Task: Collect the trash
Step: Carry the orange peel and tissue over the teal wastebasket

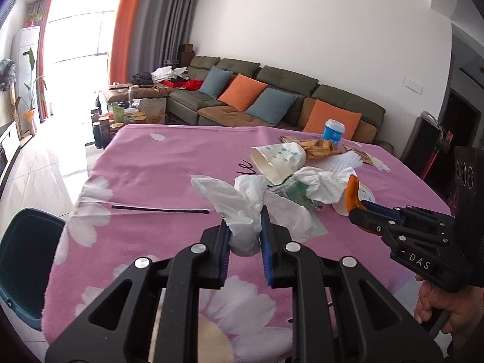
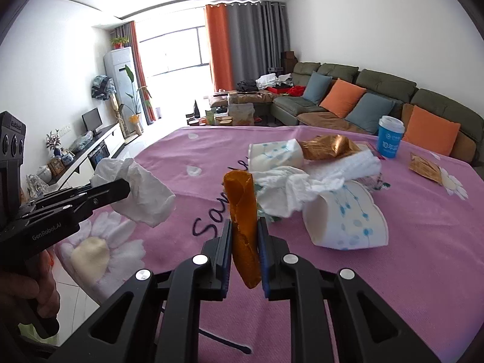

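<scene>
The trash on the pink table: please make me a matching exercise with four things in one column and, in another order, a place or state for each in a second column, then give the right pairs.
Things
1. white tissue
2. orange peel
3. blue cup with lid
4. paper cup with blue dots

Places or states
A. stands upright at the far side of the table
B. lies on its side on the tablecloth
C. clamped in the left gripper
D. clamped in the right gripper

Pairs: 1-C, 2-D, 3-A, 4-B
</scene>
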{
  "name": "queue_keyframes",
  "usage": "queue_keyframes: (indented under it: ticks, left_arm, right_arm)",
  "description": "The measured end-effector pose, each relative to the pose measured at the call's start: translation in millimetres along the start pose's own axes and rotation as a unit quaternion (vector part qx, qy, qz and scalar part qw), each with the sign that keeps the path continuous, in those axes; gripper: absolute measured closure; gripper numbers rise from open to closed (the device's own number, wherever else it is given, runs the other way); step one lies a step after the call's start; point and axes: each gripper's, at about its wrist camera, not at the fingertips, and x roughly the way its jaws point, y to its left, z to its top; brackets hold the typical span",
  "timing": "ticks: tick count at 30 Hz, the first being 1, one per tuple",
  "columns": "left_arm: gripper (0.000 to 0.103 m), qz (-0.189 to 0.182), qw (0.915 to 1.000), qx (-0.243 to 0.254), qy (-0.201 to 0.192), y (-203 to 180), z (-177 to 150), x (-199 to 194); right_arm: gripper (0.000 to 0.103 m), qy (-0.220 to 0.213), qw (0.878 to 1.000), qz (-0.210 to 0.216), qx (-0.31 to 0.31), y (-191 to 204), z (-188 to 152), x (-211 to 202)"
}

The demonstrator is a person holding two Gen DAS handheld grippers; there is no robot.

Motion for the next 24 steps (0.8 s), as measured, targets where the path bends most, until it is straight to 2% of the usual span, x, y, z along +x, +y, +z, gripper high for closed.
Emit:
queue_keyframes:
  ticks: [5, 9, 17, 24]
  left_arm:
    - [0.085, 0.048, 0.9984, -0.018, -0.025, 36.3, 0.8, -31.4]
    - [0.085, 0.097, 0.9935, -0.040, -0.044, 71.9, 1.0, -59.7]
    - [0.085, 0.199, 0.9746, -0.078, -0.068, 143.1, -4.8, -114.5]
    - [0.085, 0.257, 0.9586, -0.101, -0.072, 195.9, -16.3, -153.8]
  right_arm:
    - [0.089, -0.012, 0.999, 0.039, -0.034, 32.3, 20.5, 9.1]
    - [0.089, -0.017, 0.994, 0.082, -0.064, 68.3, 36.8, 20.8]
    - [0.089, 0.000, 0.978, 0.175, -0.115, 154.8, 63.0, 54.4]
    - [0.089, 0.028, 0.960, 0.234, -0.153, 224.5, 81.1, 84.7]
